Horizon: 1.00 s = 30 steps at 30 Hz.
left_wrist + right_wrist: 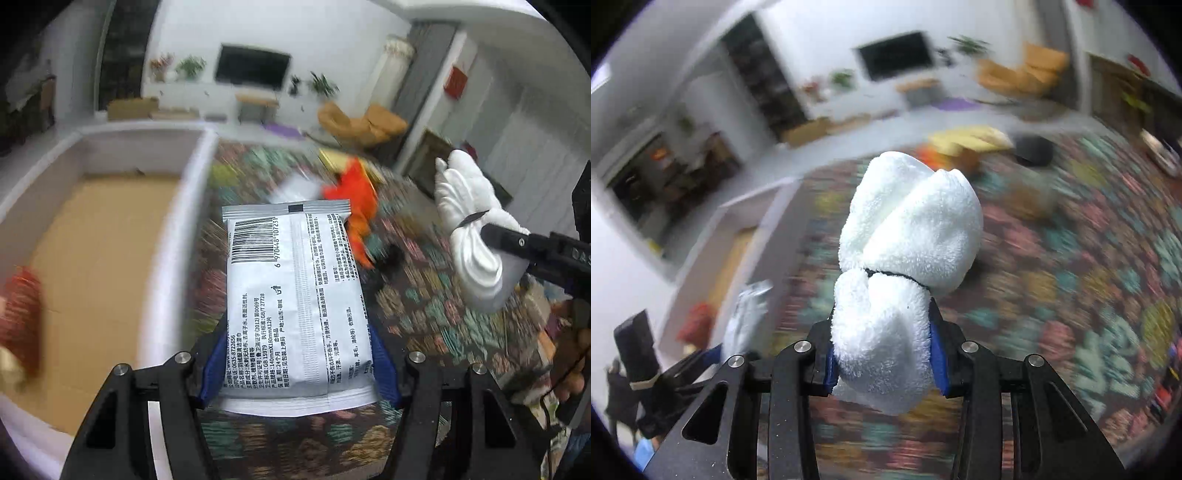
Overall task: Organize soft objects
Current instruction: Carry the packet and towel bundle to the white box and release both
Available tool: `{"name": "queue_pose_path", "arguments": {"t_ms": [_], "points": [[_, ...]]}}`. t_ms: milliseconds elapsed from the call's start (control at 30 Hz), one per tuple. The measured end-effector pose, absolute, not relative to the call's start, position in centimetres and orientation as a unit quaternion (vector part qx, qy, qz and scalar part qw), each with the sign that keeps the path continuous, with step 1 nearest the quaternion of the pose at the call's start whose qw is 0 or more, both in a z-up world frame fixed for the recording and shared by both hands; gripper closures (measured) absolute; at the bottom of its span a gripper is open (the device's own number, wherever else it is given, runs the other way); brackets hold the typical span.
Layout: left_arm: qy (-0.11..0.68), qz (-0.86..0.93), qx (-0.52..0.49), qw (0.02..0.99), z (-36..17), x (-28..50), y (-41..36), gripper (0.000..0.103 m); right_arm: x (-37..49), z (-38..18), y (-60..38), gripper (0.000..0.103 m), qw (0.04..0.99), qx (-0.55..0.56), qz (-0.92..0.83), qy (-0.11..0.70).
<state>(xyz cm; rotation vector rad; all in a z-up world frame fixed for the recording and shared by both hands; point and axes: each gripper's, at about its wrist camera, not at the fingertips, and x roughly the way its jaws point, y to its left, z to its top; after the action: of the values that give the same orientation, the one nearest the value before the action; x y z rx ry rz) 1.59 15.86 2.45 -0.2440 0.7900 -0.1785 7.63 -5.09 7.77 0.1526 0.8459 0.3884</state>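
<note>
White walls [177, 33] catching daylight; dark television [252, 67] hanging above a low cabinet, potted plants [190, 66] flanking it; tan armchair [364, 123] sitting right; dark shelving [764, 79] standing left.

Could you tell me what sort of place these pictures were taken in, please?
Most likely a home living room: a wall-mounted television above a low white cabinet with potted plants, tan cushioned seating by the wall, and a colourful patterned rug covering the floor.

The box [110, 236] is lying open-topped, mostly bare inside, a red thing [20, 317] occupying its near-left corner; its white wall [192, 206] is standing beside the carpet [424, 306].
</note>
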Motion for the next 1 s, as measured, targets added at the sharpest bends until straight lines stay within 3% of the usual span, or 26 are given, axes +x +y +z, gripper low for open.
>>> {"name": "queue_pose_path", "arguments": {"t_ms": [300, 333, 367, 400, 467, 767, 1000], "points": [[0.353, 0.090, -0.108, 0.925, 4.8, -2.0, 28.5, 0.035, 6.6, 9.3, 12.0, 0.057, 0.850, 0.029, 0.337, 0.403], [0.352, 0.117, -0.105, 0.923, 4.6, -2.3, 29.6, 0.033, 6.8, 8.8, 13.5, 0.053, 0.845, 0.035, 0.352, 0.402], [0.352, 0.135, -0.102, 0.920, 4.3, -2.5, 30.4, 0.025, 6.6, 8.3, 14.3, 0.043, 0.840, 0.040, 0.360, 0.404], [0.354, 0.151, -0.103, 0.917, 3.9, -2.6, 31.1, 0.013, 7.0, 7.6, 15.0, 0.026, 0.832, 0.047, 0.368, 0.412], [0.348, 0.177, -0.108, 0.914, 3.5, -2.8, 32.1, 0.007, 7.5, 6.3, 14.9, 0.022, 0.822, 0.066, 0.369, 0.427], [0.319, 0.085, -0.131, 0.935, 3.9, -2.5, 27.3, 0.007, 9.2, -1.9, 0.1, 0.022, 0.886, 0.044, 0.153, 0.435], [0.358, -0.112, -0.084, 0.923, 2.7, -1.4, 13.6, 0.002, 7.2, -9.1, -13.3, 0.022, 0.892, 0.052, -0.036, 0.448]]}}
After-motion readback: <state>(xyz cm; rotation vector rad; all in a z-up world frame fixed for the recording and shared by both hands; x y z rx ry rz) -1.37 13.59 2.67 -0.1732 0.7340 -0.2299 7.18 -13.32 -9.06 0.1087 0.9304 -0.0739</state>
